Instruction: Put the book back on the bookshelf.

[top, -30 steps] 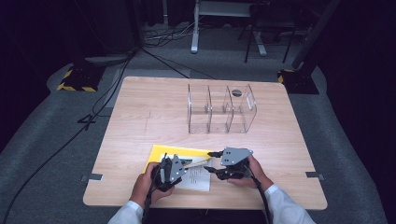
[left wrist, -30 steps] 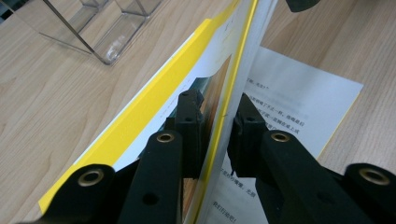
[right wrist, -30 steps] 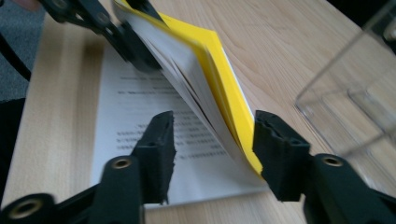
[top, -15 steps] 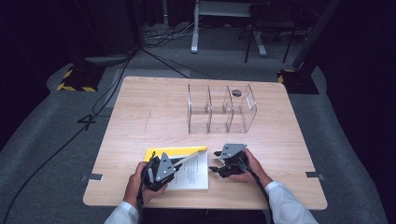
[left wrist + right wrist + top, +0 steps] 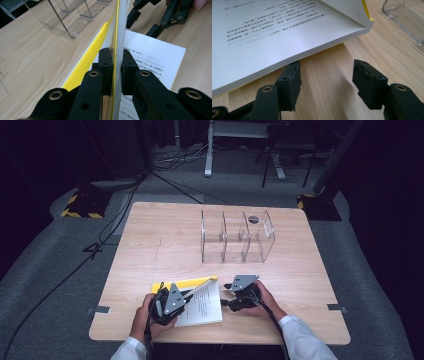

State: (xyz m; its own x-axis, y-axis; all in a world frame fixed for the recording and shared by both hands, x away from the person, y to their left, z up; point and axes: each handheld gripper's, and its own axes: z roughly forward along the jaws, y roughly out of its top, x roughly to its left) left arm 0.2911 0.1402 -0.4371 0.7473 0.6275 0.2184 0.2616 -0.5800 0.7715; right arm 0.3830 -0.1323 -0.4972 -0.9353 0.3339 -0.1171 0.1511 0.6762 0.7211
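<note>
Near the front edge of the wooden table (image 5: 165,245), a yellow-covered book (image 5: 202,306) lies open with a white printed page facing up. On its left side the left gripper (image 5: 176,300) is clenched on the front cover: in the left gripper view the two black jaws press from both sides on the thin, yellow-edged cover (image 5: 116,37), which stands on edge between them and runs away up the middle of the view. The page (image 5: 152,62) lies flat to the right of that cover, and the yellow back cover shows as a strip along the table to its left. Just beside the book's right edge sits the right gripper (image 5: 229,295), pointing toward the book. Its jaws stand apart and grasp nothing; they have just been opening. In the right gripper view bare wood lies between them, and the left jaw tip sits under the curled, overhanging edge of the pages (image 5: 294,47); whether it touches the paper I cannot tell. Farther back on the table, well apart from the book, stands a clear plastic organizer (image 5: 235,237) with three compartments.
</note>
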